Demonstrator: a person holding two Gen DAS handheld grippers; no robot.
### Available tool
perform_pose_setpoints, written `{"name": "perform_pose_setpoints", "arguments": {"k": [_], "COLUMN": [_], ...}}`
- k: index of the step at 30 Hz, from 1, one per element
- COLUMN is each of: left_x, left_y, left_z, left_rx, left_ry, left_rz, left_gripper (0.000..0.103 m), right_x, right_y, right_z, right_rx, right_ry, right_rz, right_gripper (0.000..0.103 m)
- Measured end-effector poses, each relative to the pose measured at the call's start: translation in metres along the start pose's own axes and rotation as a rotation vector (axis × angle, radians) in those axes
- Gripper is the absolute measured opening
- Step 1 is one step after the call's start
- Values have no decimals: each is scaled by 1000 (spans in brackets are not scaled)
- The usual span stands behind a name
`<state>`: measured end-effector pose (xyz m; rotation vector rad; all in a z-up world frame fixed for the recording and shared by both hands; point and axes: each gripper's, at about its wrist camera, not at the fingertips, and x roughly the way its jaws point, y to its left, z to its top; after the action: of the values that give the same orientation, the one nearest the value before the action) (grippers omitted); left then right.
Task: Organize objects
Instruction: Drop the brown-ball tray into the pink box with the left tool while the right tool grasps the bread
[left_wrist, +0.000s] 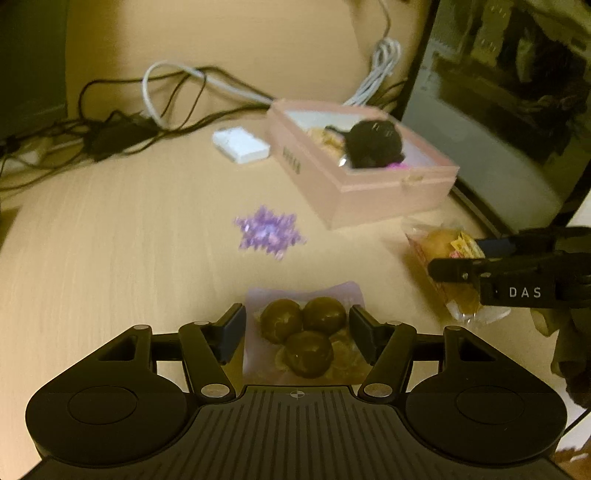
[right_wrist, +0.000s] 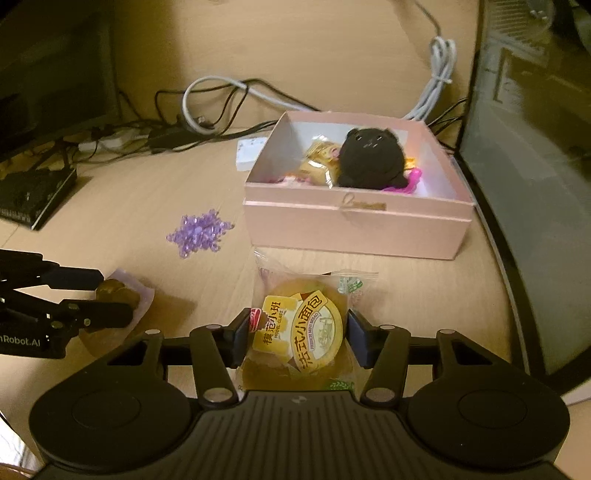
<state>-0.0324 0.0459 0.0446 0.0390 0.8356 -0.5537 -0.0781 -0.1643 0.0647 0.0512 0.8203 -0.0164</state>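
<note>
My left gripper (left_wrist: 297, 328) is shut on a clear packet of three brown balls (left_wrist: 303, 334); it also shows in the right wrist view (right_wrist: 122, 295). My right gripper (right_wrist: 297, 334) is shut on a wrapped mini bread (right_wrist: 299, 325), also seen in the left wrist view (left_wrist: 448, 258). Both packets sit low over the wooden desk. A pink open box (right_wrist: 354, 221) lies ahead of both grippers, also in the left wrist view (left_wrist: 369, 192). It holds a black plush toy (right_wrist: 369, 158), wrapped snacks and something pink. A purple snowflake ornament (right_wrist: 199, 232) lies on the desk left of the box.
A tangle of black and white cables (right_wrist: 207, 110) lies at the back of the desk. A small white box (left_wrist: 242, 144) sits behind the pink box. A dark monitor (right_wrist: 535, 184) stands at the right. A black device (right_wrist: 33, 195) lies at the far left.
</note>
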Motion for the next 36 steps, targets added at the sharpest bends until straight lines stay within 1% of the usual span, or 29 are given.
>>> {"name": "perform_pose_setpoints", "arguments": {"k": [4, 7, 9, 11, 13, 15, 16, 18, 19, 21, 23, 25, 26, 27, 29, 30, 31, 32, 34, 36], "left_x": [-2, 4, 14, 23, 34, 50, 62, 82, 95, 113, 128, 139, 145, 152, 158, 158, 152, 144, 118, 89], "left_y": [0, -7, -18, -29, -44, -54, -57, -67, -74, -83, -84, -84, -84, -83, -90, -90, -86, -82, -75, -61], "left_z": [32, 64, 86, 107, 124, 137, 143, 146, 146, 144, 139, 134, 133, 132, 132, 133, 133, 133, 133, 129], "left_rx": [-2, 0, 17, 5, 13, -16, -52, -67, -47, -38, -49, -42, -42, -41, 26, 25, -7, -36, -66, -95], "left_ry": [-51, -108, -148, -191, -241, -255, -243, -235, -229, -206, -176, -157, -141, -116, -88, -80, -87, -107, -171, -227], "left_rz": [-60, -124, -127, -138, -117, -82, -90, -81, -65, -42, -25, 25, 38, 49, 88, 76, 38, 12, -11, -14], "left_gripper": [66, 66, 66, 66, 66, 66, 66, 67, 67, 68, 69, 68, 70, 70, 66, 66, 66, 66, 66, 66], "right_x": [-26, -45, -53, -52, -46, -36, -32, -27, -25, -17, -10, -9, -9, -9, -9, -10, -12, -13, -16, -21], "right_y": [0, 2, 0, -7, -15, -25, -29, -35, -37, -44, -50, -53, -55, -58, -61, -63, -63, -63, -62, -60], "right_z": [14, 19, 20, 22, 21, 21, 19, 15, 12, 7, 3, 1, 1, 0, 1, 1, 0, -1, 1, 4], "right_rx": [58, 41, 28, 24, 9, 15, 18, 4, -4, 10, 13, -9, -11, -5, 1, 0, -2, -5, -9, -14], "right_ry": [-12, -38, -52, -52, -58, -37, -31, -32, -33, -2, 27, 27, 27, 30, 32, 30, 25, 19, 6, -15], "right_rz": [-43, -83, -101, -97, -84, -71, -53, -35, -38, -36, -13, -20, -21, -19, -21, -25, -27, -28, -30, -28], "right_gripper": [53, 53, 53, 53, 53, 53, 53, 53, 53, 53, 53, 53, 53, 53, 53, 53, 53, 53, 53, 53]}}
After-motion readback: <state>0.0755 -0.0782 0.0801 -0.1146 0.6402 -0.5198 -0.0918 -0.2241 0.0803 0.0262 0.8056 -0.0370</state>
